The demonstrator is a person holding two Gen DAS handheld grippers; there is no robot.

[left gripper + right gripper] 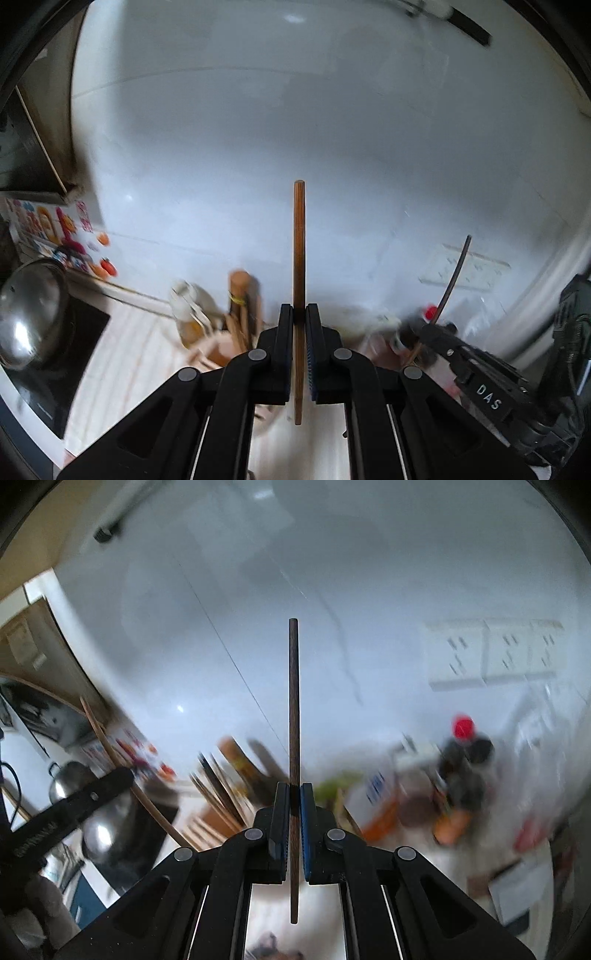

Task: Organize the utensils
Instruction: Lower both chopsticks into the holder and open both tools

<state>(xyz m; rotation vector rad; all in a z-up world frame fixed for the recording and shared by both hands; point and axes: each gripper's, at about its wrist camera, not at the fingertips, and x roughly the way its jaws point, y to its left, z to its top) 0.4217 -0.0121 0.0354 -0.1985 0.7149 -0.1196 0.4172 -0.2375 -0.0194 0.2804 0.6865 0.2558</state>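
My left gripper (299,314) is shut on a light brown wooden chopstick (299,240) that stands upright between its pads, held in the air before a white tiled wall. My right gripper (294,792) is shut on a darker brown chopstick (293,701), also upright. The right gripper with its dark chopstick shows at the right of the left wrist view (452,280). The left gripper shows at the left of the right wrist view (92,794). A wooden holder (236,332) with several sticks stands below on the counter; it also shows, blurred, in the right wrist view (221,794).
A steel pot with lid (29,314) sits on a black cooktop (74,354) at the left. Bottles, one with a red cap (463,727), crowd the counter at the right. Wall sockets (491,653) are on the tiles. Both views are motion-blurred.
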